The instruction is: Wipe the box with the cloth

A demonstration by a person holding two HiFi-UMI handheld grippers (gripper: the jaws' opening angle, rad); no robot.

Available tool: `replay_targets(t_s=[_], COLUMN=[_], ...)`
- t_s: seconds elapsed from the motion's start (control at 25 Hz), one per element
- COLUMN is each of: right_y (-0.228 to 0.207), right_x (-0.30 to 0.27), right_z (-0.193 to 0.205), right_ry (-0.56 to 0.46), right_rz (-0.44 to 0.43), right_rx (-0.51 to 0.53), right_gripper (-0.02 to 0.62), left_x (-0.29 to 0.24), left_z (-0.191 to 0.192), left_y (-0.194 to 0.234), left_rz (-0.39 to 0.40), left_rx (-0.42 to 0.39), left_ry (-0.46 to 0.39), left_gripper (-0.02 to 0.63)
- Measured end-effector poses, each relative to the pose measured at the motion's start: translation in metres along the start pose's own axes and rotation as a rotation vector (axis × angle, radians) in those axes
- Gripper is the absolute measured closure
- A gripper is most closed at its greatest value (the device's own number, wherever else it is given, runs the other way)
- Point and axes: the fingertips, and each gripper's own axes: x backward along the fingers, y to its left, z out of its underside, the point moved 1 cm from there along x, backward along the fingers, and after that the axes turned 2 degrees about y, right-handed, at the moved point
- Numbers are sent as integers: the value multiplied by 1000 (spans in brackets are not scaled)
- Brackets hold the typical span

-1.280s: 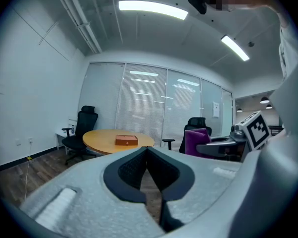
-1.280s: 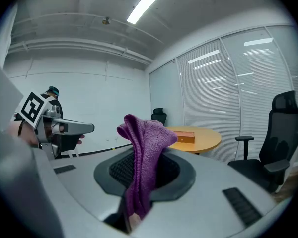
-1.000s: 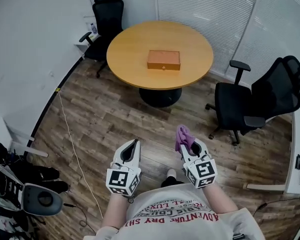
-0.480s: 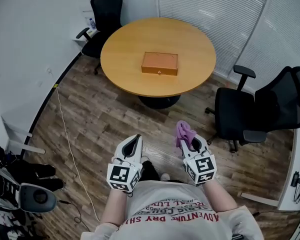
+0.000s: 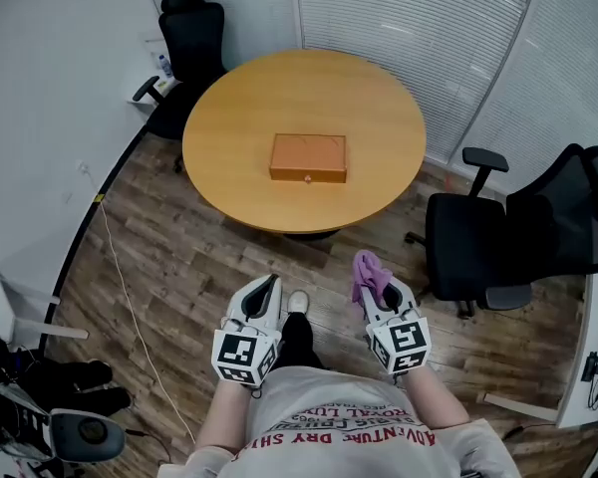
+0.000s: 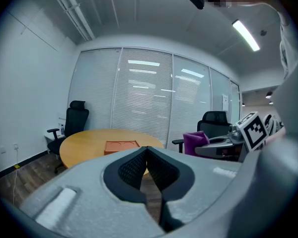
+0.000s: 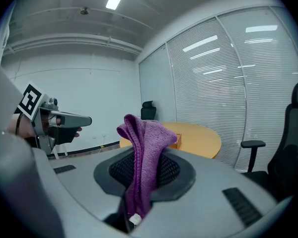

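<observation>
An orange flat box lies near the middle of the round wooden table, well ahead of both grippers. The same box shows beyond the jaws in the left gripper view. My right gripper is shut on a purple cloth, which stands up in a bunch between its jaws. My left gripper is shut with nothing between its jaws, held beside the right one over the wooden floor, short of the table.
A black office chair stands right of the table, and another black chair stands at the back left. A cable runs along the floor at left. Dark gear sits at lower left. Blinds line the far wall.
The table and box have come nearer and lower in the head view as the person walked forward. Both grippers kept their pose, and the cloth stays held.
</observation>
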Motion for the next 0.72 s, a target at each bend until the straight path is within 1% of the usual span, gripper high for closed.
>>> replay_targets(t_s=[0.2,0.44,0.56,0.72], right_y=[-18,-52,-62,-71], right_x=[-63,-152,-194,-246], right_z=[-21,-51,-63,-77], right_ry=[14,27,42,69], right_rz=[58,129,141,135], right_rx=[-9,-28,-52,-46], right_gripper=[517,517,517,517], left_x=[-61,-153,-189,-230], left_z=[-21,-53,-67,-69], left_y=[51,120,149,188], left_rz=[61,126,154,169], left_rx=[-6,-14,-16,4], left_ry=[-3,1,-11,8], left_gripper=[597,597,597,597])
